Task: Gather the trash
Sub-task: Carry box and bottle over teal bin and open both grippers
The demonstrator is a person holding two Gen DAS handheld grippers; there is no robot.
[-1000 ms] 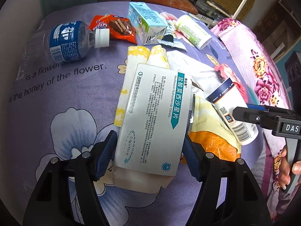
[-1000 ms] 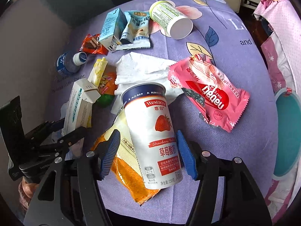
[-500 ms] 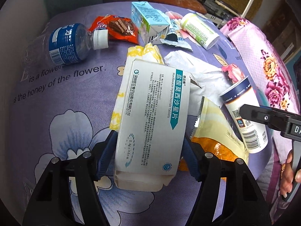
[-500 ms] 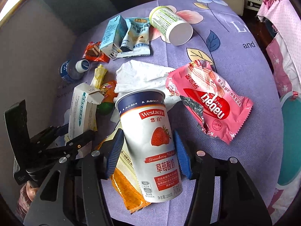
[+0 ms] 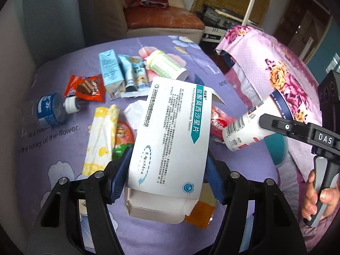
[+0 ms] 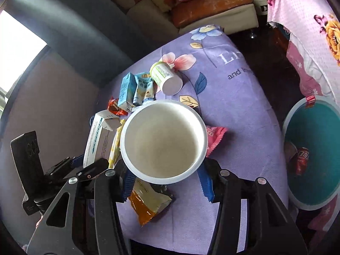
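Two tongs loaded, left tongs (image 5: 167, 178) pinching medicine box (image 5: 172, 136), right tongs (image 6: 165, 182) gripping yogurt cup (image 6: 163, 140) (mouth toward camera)

The left gripper (image 5: 167, 178) is clamping a white medicine box (image 5: 170, 136) between its blue pads, the box's near flap hanging open above the purple flowered cloth (image 5: 53, 144). To the right, the right gripper (image 5: 274, 125) is gripping a white yogurt cup (image 5: 252, 125), tilted with its base pointing left. Lying on the cloth at far left are a water bottle (image 5: 53, 110), an orange wafer wrapper (image 5: 87, 87), a light blue carton (image 5: 110, 72) and a green-labelled white bottle (image 5: 165, 67). A yellow-and-white wrapper (image 5: 101, 136) is lying just left of the box.
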